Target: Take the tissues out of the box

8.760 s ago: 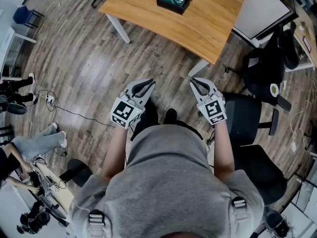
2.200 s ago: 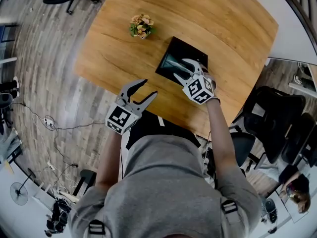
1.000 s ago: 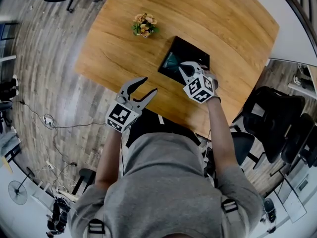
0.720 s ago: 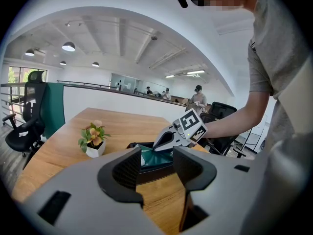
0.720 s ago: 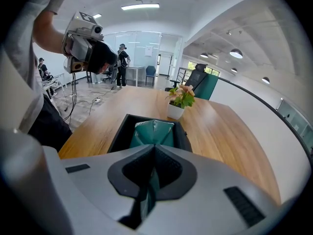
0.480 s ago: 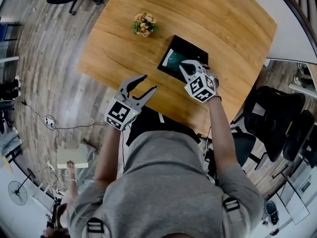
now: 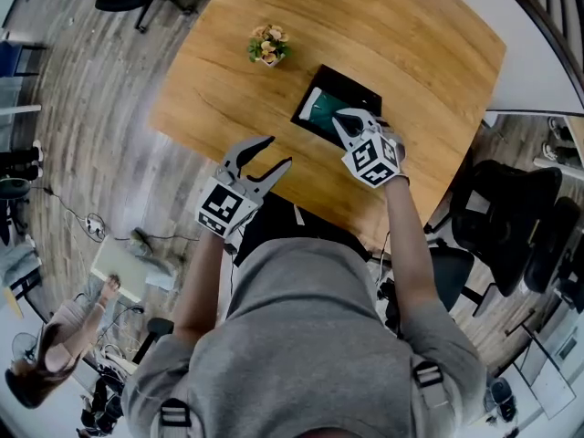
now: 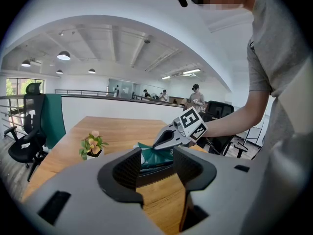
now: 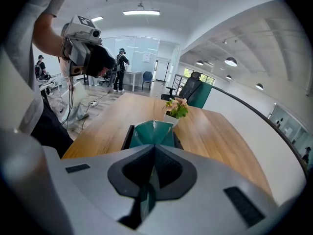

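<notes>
Wooden bench [image 7: 411,53]: right gripper [image 7: 339,117] fingers clamp the tissue [image 7: 320,110] at twelve o'clock; lift straight. Left gripper [image 7: 281,151] fingers gape, empty.

Teal tissue [image 7: 323,109], black box [image 7: 353,87], honey-coloured wood-grain bench [image 7: 228,71]. Plant [image 7: 267,44]: pink and orange flowers, green leaves, white pot. Left hand-held gripper [image 7: 279,151] and right hand-held gripper [image 7: 339,117]: grey, with black-and-white square markers.

Bright, even light falls from ceiling lamps [image 8: 63,56], shadows soft; views sharp, fisheye-bent toward the edges.
</notes>
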`<state>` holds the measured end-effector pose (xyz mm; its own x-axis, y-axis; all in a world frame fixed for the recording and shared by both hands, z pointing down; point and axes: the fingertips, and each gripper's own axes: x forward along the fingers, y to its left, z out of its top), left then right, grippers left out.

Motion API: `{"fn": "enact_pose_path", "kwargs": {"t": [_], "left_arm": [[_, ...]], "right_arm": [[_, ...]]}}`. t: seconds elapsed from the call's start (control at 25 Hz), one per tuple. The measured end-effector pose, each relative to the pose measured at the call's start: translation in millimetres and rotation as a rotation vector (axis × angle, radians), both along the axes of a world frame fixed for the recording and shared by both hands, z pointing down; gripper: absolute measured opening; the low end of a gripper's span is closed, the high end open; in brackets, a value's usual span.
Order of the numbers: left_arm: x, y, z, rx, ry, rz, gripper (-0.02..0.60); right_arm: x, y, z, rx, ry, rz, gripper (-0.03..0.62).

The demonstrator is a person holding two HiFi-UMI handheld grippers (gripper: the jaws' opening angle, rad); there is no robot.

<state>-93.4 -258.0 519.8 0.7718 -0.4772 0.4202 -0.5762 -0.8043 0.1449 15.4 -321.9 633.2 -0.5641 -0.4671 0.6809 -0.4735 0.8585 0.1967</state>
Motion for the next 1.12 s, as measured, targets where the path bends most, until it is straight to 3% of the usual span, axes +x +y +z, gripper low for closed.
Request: {"fn": "enact_pose_path", "kwargs": {"t": [1.12], "left_arm": [[17,27,-56,0.116,0.009,-0.032,0.216]], "right_arm": [[45,39,-87,0.139,-0.046,0.099,0.006]]}}
